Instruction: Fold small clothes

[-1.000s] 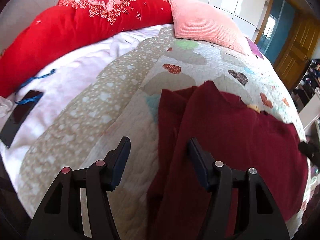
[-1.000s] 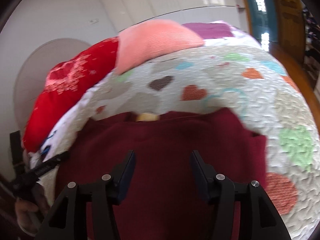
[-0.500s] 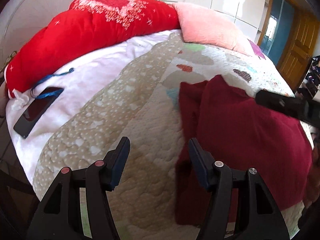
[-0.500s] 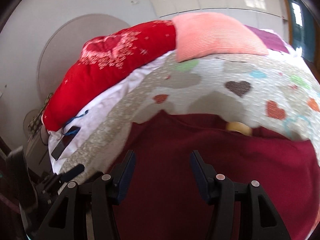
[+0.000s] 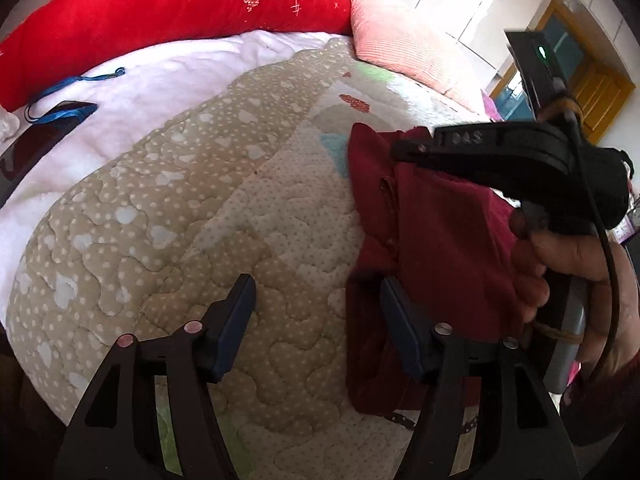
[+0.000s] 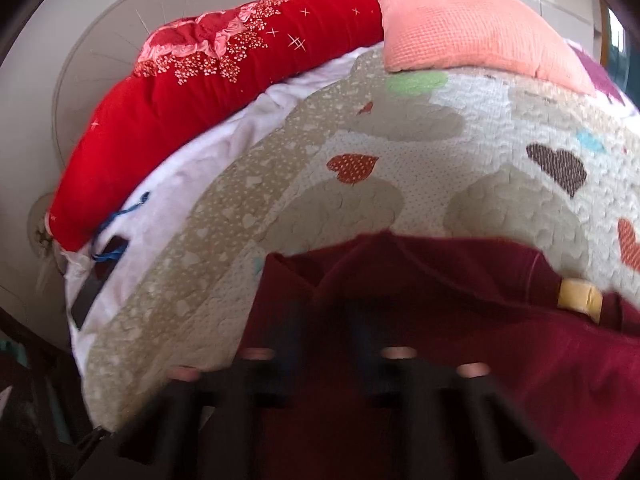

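Your quilt (image 5: 192, 216), patterned with hearts, covers most of the bed, with a white blanket (image 5: 168, 80) along its far side, a long red cushion (image 5: 160, 8) at the head and a pink pillow (image 5: 400, 40) beside it. The maroon garment (image 5: 432, 248) lies on the quilt at your near right. Your left gripper (image 5: 316, 320) hovers over the garment's left edge with its jaws spread wide and nothing between them: one finger is over bare quilt, the other over maroon cloth. Your right gripper (image 5: 404, 148) reaches in from the right above the garment's upper part; its side reads what looks like "DAS", and your right hand (image 5: 560, 264) wraps its handle. Only the left wrist view shows that lettering and the hand. In the right wrist view the right gripper (image 6: 324, 320) is motion-blurred over the cloth, so you cannot tell how its fingers stand. That view alone shows a yellow tag (image 6: 576, 300) at the garment's neckline. A dark phone (image 5: 36, 144) with a blue lanyard (image 5: 72, 84) lies on the blanket.
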A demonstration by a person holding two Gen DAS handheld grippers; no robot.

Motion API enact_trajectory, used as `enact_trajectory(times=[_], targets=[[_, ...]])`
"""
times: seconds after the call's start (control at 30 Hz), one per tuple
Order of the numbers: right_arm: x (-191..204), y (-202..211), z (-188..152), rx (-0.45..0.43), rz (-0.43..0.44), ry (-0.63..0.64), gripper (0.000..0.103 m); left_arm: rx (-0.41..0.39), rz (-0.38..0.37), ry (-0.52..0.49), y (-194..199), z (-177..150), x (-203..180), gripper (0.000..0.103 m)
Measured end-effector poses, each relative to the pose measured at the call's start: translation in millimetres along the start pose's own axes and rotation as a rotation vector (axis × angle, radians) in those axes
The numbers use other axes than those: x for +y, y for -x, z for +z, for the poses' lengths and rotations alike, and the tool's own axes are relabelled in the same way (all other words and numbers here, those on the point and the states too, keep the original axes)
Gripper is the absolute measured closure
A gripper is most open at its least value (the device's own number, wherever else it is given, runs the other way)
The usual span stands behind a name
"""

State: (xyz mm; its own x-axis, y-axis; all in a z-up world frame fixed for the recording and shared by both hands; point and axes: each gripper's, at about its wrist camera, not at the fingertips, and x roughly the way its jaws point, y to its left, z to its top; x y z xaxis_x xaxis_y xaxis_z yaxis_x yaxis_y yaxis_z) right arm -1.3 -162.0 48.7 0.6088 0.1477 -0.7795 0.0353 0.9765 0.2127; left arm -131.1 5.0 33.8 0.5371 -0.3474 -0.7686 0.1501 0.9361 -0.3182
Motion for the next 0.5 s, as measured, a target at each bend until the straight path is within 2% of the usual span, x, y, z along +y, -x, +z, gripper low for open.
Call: enact_trajectory(times=[0.13,0.23,0.3,0.33,0.37,0.5], targets=[[16.4,-9.7,3.7,0.005,-0.043,0.093,0.095,0.003,-0.007,0.008,-4.1,2.7,0.1,0.036],[16.1,-13.7,4.3,0.028,-0.051,0.112,0.095,0.005,-0.013,0.011,-4.4,4.6,0.2,0.036],[16.1,-3.4,6.6,0.017,-0.047,0.116,0.086,0.008,-0.015,0.015,-4.3,5.1,0.7,0.036],[15.0,1.1,7.6,0.022,-0.034,0.108,0.066,0.008,-0.015,0.018,-3.8,5.2,0.8,0.036],[14.7,3.5,7.7,0.029,-0.017,0.096,0.05,0.008,-0.016,0.02,-3.1,5.4,1.0,0.036],[12.6,10.4,5.3,0.053,0.025,0.064,0.049,0.012,-0.03,0.037,4.2,4.0,2.3,0.036]])
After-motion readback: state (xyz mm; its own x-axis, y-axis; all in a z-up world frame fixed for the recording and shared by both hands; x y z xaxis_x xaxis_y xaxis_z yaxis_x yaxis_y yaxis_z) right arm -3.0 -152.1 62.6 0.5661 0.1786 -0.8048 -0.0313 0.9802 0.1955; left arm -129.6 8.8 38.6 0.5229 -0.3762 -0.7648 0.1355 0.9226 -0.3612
